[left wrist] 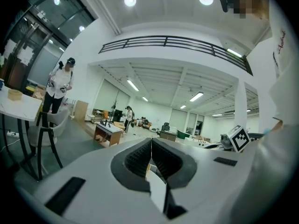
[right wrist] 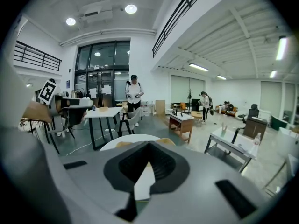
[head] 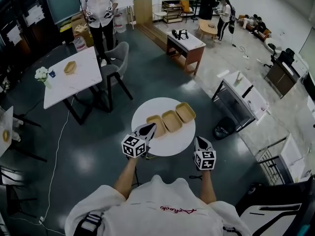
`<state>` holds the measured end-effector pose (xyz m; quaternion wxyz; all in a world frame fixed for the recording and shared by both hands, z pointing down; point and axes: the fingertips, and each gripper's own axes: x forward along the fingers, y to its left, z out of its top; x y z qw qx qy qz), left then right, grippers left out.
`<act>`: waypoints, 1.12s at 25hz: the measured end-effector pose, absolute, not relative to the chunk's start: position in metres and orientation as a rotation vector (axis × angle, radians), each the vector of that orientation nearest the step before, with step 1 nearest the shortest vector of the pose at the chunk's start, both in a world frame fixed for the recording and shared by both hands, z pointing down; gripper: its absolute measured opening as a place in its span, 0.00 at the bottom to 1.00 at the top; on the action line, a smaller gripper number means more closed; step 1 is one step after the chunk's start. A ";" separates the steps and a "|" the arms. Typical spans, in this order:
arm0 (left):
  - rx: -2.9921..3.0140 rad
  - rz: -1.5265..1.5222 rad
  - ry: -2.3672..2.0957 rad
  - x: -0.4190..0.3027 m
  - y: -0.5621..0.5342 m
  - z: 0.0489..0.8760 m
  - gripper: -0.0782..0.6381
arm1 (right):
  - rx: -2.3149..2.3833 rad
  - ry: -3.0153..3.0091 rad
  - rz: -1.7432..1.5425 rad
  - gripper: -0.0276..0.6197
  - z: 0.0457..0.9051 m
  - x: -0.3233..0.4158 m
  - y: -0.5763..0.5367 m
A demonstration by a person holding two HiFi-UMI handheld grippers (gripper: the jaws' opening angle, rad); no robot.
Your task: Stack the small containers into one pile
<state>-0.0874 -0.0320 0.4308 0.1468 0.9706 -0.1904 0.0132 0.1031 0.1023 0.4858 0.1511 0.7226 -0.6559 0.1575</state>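
Three shallow tan containers lie side by side in a row on the round white table: the left one, the middle one and the right one. My left gripper hovers at the table's near left, close beside the left container, with its jaws shut and nothing between them. At the table's near right edge, apart from the containers, my right gripper is also shut and empty. In the right gripper view the table and two container rims peek above the jaws.
A white rectangular table at the left carries another tan container and flowers, with a grey chair beside it. A person stands behind. A wooden desk, a black bin and a cart lie beyond.
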 end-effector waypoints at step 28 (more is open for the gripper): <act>2.776 0.102 -0.547 -0.032 -0.088 0.454 0.13 | 2.059 -1.893 0.531 0.07 0.518 0.157 0.044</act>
